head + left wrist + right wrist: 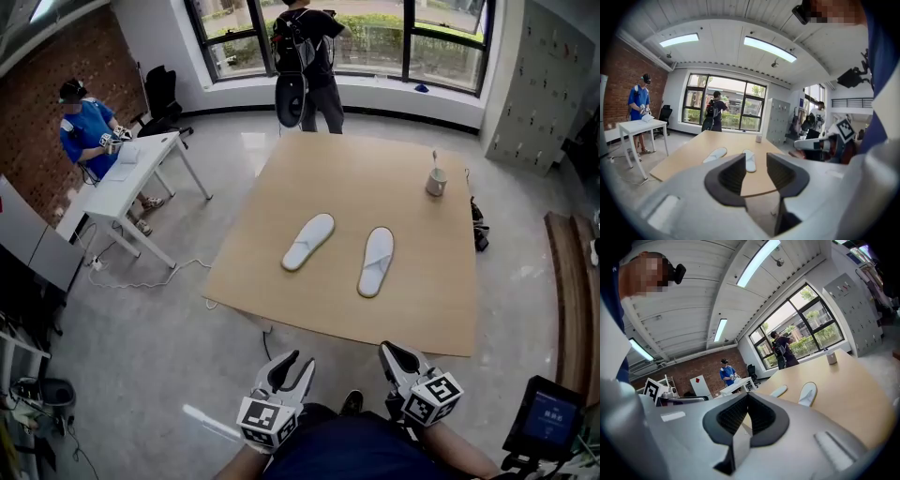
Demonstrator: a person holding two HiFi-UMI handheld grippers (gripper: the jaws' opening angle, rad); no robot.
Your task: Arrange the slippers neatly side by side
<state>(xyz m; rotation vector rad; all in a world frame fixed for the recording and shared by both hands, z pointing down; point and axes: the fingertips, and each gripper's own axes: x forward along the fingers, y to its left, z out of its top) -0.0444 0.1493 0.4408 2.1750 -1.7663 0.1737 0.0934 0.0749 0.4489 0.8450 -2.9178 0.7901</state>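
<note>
Lying at twelve o'clock on the tabletop (281, 178) were two slippers (308, 242). Fingers of the left gripper (297, 362) gaped empty; those of the right gripper (395, 352) were shut.

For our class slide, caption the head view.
Two white slippers lie splayed on the table; left claw open, right claw shut.

**Both grippers held low: left open, right closed**

The left gripper (298, 362) sits at the bottom of the head view, close in front of the person's torso (366, 452). Its jaws stand apart with nothing gripped between them. The right gripper (390, 351) is beside it at about the same height, its jaws pressed together and empty. Both point forward and slightly down. The left marker cube (265, 420) and the right marker cube (433, 397) sit behind the jaws, near the wrists.
</note>
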